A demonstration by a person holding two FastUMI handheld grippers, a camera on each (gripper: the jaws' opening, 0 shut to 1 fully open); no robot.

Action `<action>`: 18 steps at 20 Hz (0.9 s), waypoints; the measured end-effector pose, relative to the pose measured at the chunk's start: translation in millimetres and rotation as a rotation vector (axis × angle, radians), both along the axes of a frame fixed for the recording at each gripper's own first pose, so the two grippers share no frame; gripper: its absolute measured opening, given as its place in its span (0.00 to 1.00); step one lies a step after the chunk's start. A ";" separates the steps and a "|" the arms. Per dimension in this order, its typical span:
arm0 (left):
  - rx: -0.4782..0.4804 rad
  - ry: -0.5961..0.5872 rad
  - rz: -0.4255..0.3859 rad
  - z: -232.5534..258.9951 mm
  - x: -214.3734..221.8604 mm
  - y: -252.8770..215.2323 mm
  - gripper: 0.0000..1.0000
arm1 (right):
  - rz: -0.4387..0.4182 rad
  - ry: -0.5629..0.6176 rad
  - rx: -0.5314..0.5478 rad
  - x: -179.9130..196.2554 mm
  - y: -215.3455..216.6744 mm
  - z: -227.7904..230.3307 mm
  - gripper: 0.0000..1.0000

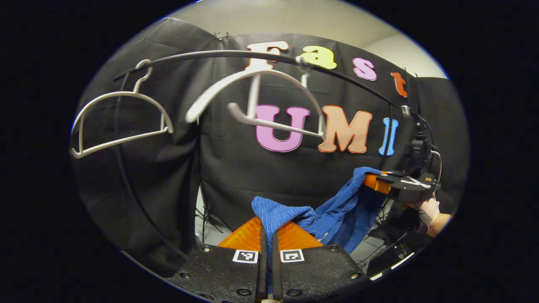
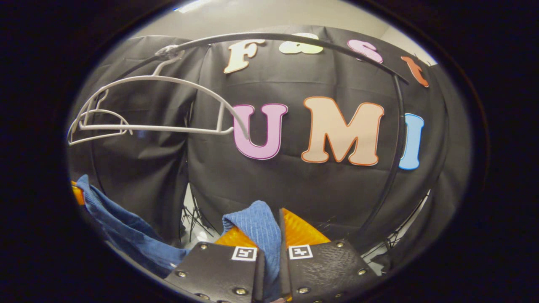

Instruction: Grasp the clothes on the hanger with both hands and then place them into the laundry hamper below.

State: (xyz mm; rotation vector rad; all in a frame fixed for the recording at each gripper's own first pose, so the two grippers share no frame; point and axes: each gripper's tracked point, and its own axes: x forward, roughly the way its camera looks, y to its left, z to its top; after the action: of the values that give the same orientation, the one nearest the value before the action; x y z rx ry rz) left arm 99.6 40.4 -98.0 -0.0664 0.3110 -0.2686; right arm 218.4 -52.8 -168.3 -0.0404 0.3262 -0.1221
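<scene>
We could not see where the blue garment (image 1: 337, 214) ended: in the left gripper view its lower folds dropped behind the left gripper (image 1: 268, 235). In the right gripper view the cloth (image 2: 126, 235) ran off the left edge, and the far gripper holding it there showed merely as an orange sliver (image 2: 77, 192). The rail (image 2: 396, 139) vanished low on the right. The stand legs (image 2: 191, 223) in the gap between the wall cloths were too small to make out.
</scene>
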 end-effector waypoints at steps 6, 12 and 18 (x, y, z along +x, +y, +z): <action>-0.039 -0.040 -0.151 14.0 23.0 -76.1 0.05 | 0.026 -0.009 0.028 -15.1 7.3 6.4 0.13; -0.137 -0.042 -0.257 14.7 47.5 -137.9 0.05 | 0.035 0.008 0.053 -18.3 7.4 -2.3 0.13; -0.146 0.051 -0.288 -28.0 64.7 -171.8 0.05 | 0.012 0.095 0.075 -26.2 -1.6 -46.8 0.13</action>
State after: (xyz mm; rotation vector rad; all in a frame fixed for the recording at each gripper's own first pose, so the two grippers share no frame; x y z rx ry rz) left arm 164.2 -131.4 -126.0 -0.1737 0.3517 -0.5757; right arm 192.2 -54.5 -215.0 0.0262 0.4253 -0.0959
